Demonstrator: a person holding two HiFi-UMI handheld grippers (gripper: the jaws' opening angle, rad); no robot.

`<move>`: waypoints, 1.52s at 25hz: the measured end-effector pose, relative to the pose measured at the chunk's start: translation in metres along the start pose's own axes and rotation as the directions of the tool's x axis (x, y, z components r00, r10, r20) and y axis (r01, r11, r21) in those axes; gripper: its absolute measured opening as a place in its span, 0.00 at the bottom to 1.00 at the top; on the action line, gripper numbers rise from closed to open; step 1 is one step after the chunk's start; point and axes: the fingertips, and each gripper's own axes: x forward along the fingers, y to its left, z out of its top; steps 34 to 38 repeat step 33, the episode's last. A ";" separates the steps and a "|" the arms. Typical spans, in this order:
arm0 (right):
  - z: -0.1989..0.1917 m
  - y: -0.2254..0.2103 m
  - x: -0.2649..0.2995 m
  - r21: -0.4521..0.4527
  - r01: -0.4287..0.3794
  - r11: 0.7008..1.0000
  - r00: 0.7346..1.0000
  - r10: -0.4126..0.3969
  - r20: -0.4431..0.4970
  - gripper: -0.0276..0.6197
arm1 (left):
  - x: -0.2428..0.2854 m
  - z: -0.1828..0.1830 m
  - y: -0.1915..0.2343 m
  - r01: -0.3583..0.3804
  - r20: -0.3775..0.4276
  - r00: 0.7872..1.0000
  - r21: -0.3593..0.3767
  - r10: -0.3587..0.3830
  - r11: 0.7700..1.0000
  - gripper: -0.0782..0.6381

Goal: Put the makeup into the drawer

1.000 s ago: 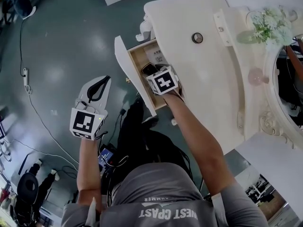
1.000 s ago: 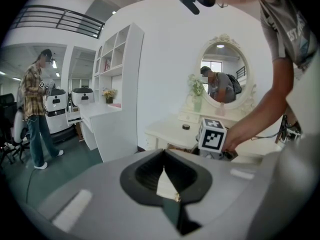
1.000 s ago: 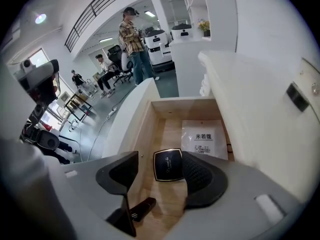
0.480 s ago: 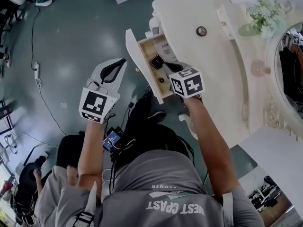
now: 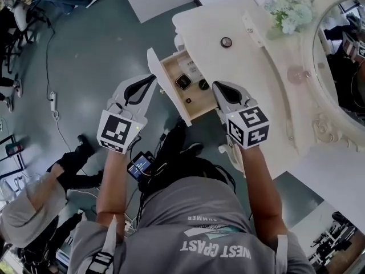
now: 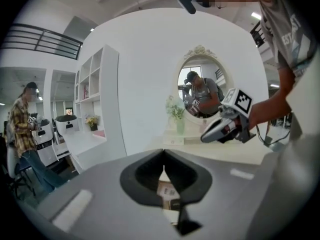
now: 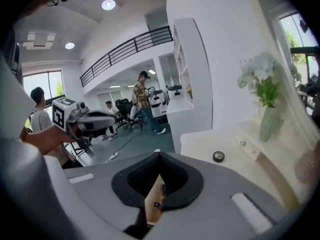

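Grey shirt (image 5: 194,233) sits nearest in the head view, with both forearms reaching forward. Left tool (image 5: 149,80): jaws pressed together, nothing pinched, held over the floor (image 5: 97,44) just left of the drawer front. Right tool (image 5: 218,86): jaws pressed together, empty, at the right edge of the open drawer (image 5: 170,96) and not touching the makeup. The two tools flank the drawer. Through each tool's closed tips, its own view shows only the wooden drawer bottom. Makeup (image 5: 182,81) lies inside the drawer: a black compact, a round dark piece just right of it and a small piece nearer the front. A white card lies at the drawer's far end. Beyond on the counter (image 5: 251,67) are a small round jar (image 5: 226,41), then a vase (image 5: 288,10) of flowers, with the mirror (image 5: 342,50) at far right.
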 end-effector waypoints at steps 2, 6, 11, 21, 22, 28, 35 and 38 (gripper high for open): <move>0.017 -0.001 -0.032 -0.010 0.025 1.000 0.998 -0.025 0.062 0.04 | -0.001 0.019 -0.011 0.014 0.017 1.000 0.024 -0.014 1.000 0.11; 0.042 -0.005 -0.094 -0.033 0.088 0.996 0.984 -0.082 0.159 0.04 | 0.001 0.053 -0.037 0.057 0.028 0.998 0.051 -0.058 0.997 0.11; 0.060 -0.001 -0.167 -0.064 0.180 0.982 0.958 -0.160 0.238 0.04 | -0.005 0.096 -0.063 0.097 0.074 0.992 0.103 -0.105 0.990 0.11; 0.076 0.020 -0.260 -0.054 0.267 0.962 0.911 -0.234 0.339 0.04 | -0.023 0.124 -0.086 0.129 0.086 0.986 0.165 -0.144 0.978 0.11; 0.074 0.021 -0.266 -0.050 0.274 0.961 0.908 -0.241 0.343 0.04 | -0.023 0.125 -0.088 0.134 0.082 0.986 0.165 -0.149 0.977 0.11; 0.045 0.018 -0.292 -0.003 0.304 0.953 0.898 -0.286 0.335 0.04 | -0.021 0.133 -0.106 0.163 0.078 0.981 0.183 -0.180 0.969 0.11; 0.015 0.016 -0.312 0.024 0.313 0.949 0.899 -0.304 0.314 0.04 | -0.025 0.135 -0.131 0.178 0.073 0.978 0.183 -0.194 0.967 0.11; 0.015 0.016 -0.312 0.024 0.313 0.949 0.899 -0.304 0.314 0.04 | -0.025 0.135 -0.131 0.178 0.073 0.978 0.183 -0.194 0.967 0.11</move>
